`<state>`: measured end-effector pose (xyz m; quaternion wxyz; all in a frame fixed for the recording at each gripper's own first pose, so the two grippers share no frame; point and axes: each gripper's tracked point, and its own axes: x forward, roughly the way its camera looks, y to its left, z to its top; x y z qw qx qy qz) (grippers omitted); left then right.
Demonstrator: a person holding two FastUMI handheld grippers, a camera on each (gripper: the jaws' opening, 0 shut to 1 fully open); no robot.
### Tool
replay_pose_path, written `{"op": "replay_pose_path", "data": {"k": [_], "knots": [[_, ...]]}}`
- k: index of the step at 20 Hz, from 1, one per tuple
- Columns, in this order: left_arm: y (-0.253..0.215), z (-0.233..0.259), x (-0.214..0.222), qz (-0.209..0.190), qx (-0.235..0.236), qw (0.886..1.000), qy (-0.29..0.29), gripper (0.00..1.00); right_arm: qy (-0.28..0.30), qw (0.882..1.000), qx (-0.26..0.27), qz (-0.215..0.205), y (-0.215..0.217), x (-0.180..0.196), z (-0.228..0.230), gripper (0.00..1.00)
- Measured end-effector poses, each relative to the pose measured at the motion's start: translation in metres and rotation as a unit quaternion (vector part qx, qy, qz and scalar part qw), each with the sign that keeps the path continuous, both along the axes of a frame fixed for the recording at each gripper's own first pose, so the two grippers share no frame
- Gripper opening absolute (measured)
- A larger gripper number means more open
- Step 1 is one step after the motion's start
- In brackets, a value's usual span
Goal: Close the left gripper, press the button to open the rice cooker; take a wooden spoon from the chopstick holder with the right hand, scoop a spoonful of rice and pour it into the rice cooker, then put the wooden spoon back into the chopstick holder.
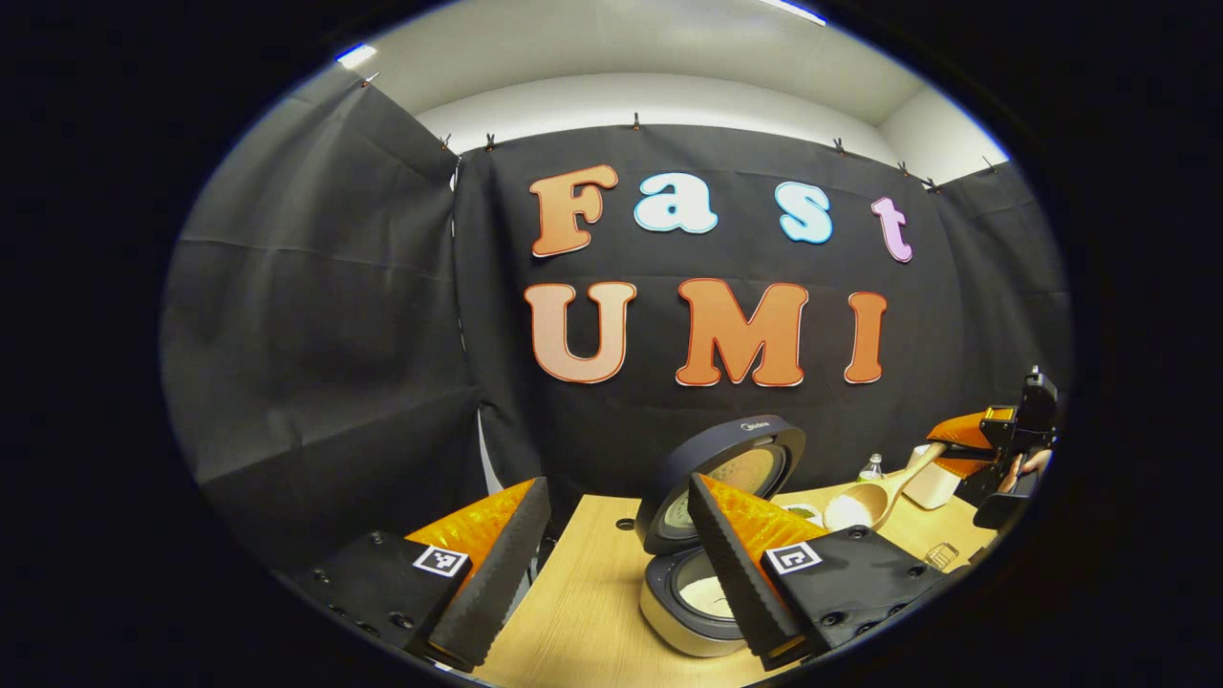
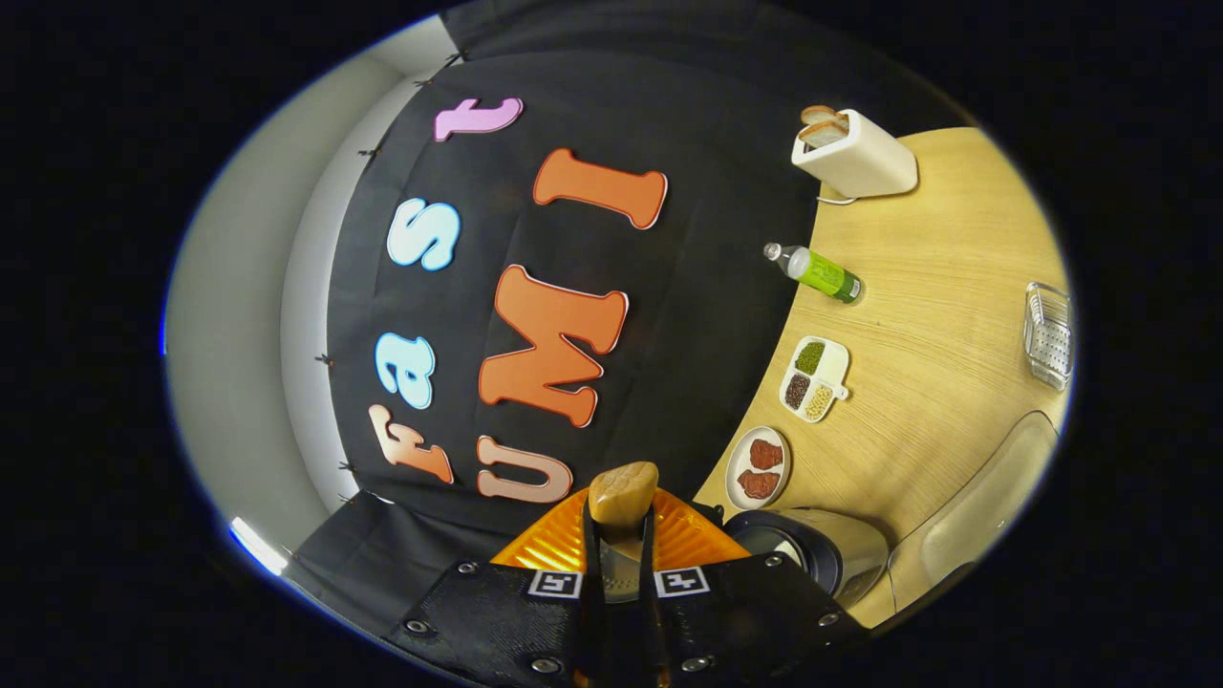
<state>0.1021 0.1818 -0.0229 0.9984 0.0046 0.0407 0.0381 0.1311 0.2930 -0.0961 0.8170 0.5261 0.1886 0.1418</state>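
In the left gripper view, taking the rice cooker (image 1: 712, 573) as the landmark, the left gripper (image 1: 621, 564) sits nearest the camera with its jaws wide apart and nothing between them; one finger lies well to the cooker's left over the table's (image 1: 573, 612) edge, the other crosses in front of the cooker's body. The cooker stands on the wooden table with its lid (image 1: 726, 478) swung up and back, the inner pot showing pale rice at the bottom. Right of the lid, a wooden spoon (image 1: 874, 497) is held up off the table, its bowl heaped with white rice and turned toward the cooker, its handle running up and right to the right gripper (image 1: 965, 449), which holds it by the handle. Just behind the spoon stands a small bottle (image 1: 871, 468), and a pale container (image 1: 932, 483) sits farther right. In the right gripper view, the jaws are clamped together on the spoon's handle end (image 2: 623, 492), and the cooker's dark rim (image 2: 793, 549) shows just to the right of them, with a plate of red pieces (image 2: 759, 466), a divided dish of grains (image 2: 814, 378), a green bottle (image 2: 817, 271) and a toaster (image 2: 855, 153) beyond it.
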Motion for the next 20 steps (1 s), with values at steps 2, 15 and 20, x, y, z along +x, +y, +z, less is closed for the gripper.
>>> {"op": "replay_pose_path", "data": {"k": [2, 15, 20], "knots": [[0.007, -0.001, -0.002, 0.004, -0.002, 1.000, 0.001, 0.97, -0.006, 1.000, -0.025, 0.004, 0.009, 0.003, -0.002, 0.13], [0.029, 0.003, -0.015, 0.028, -0.002, 1.000, -0.002, 1.00, -0.064, 0.991, -0.118, 0.021, 0.035, -0.002, 0.017, 0.13], [0.031, 0.006, -0.021, 0.029, -0.001, 1.000, -0.003, 1.00, -0.098, 0.981, -0.163, 0.021, 0.040, -0.009, 0.028, 0.13]]}}
